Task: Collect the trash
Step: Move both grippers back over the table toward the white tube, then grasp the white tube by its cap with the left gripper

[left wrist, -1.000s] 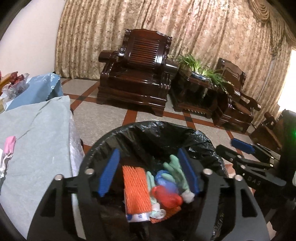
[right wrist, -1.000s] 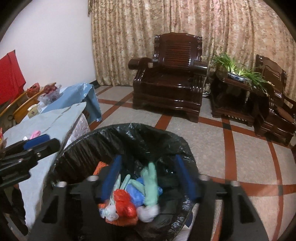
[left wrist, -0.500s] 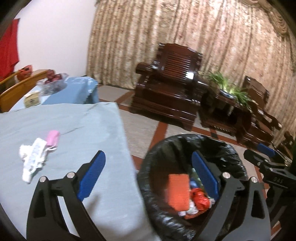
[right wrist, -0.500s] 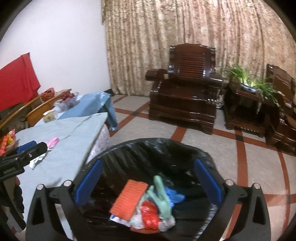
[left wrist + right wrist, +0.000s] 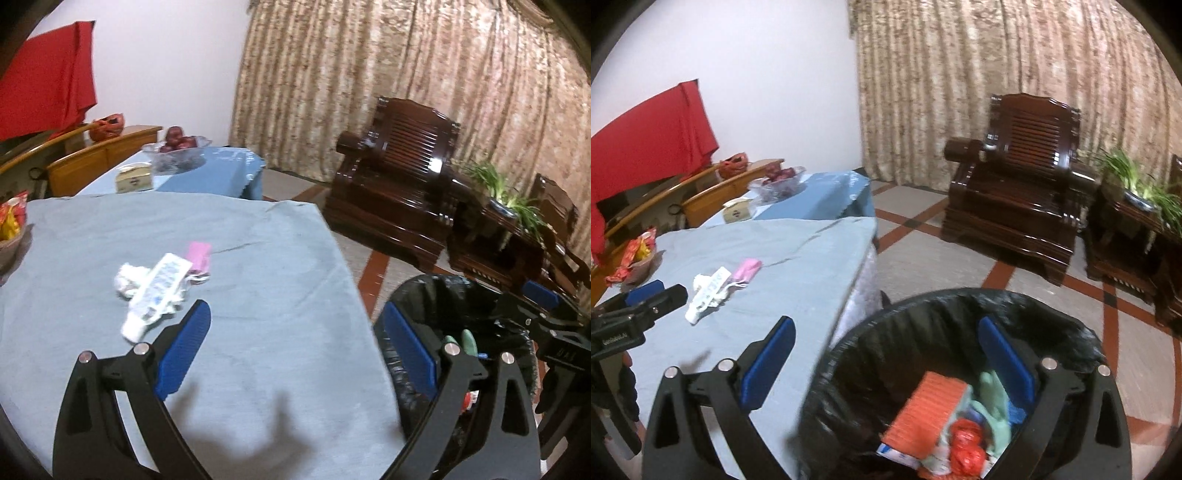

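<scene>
A: Locate the remaining trash.

B: The white wrapper [image 5: 154, 297] lies on the grey tablecloth [image 5: 258, 258], touching a crumpled tissue [image 5: 125, 278] and a pink packet [image 5: 198, 254]. Its long axis runs diagonally, near end toward the left gripper [image 5: 295, 354], which is nearer than the right gripper [image 5: 886, 362].

A: Jaw state?

B: Both pairs spread wide, nothing between them.

A: Change since a second ago?

B: Both jaws widened; the views swung from the lined bin [image 5: 960, 325] toward the table.
</scene>
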Tool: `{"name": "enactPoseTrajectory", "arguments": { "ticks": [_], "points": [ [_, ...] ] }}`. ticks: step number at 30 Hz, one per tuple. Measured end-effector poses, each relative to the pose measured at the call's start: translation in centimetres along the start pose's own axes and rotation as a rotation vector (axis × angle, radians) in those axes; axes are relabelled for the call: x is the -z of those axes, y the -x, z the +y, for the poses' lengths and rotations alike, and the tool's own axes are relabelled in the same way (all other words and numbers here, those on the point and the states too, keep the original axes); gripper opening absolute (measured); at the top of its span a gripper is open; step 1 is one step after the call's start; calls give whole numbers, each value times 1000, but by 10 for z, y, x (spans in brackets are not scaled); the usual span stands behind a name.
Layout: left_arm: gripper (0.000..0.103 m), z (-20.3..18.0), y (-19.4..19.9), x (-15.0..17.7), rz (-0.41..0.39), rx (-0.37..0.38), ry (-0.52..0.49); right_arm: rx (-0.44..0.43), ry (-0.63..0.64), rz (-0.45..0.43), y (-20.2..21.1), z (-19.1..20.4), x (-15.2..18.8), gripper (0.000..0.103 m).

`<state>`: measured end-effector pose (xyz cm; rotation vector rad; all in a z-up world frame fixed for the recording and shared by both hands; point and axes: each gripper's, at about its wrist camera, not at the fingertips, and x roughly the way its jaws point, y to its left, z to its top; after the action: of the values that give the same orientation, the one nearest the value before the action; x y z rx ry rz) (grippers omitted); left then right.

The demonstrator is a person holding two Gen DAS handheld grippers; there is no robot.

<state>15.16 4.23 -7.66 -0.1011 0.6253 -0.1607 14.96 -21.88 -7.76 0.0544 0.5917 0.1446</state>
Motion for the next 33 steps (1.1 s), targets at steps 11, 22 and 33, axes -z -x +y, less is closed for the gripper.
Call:
{"name": "enactPoseTrajectory", "arguments": {
  "ticks": [11,22,33],
  "points": [
    [92,62,15,-8,-25,-91,60,-74,68,6,-31,57,-14,97],
    [92,110,7,-6,-15,-148,85,-116,112,27,-79,115,-23,97],
    [92,167,-33,17,69,-218,111,-106,130,99,-136,147,-11,97]
  ]
}}
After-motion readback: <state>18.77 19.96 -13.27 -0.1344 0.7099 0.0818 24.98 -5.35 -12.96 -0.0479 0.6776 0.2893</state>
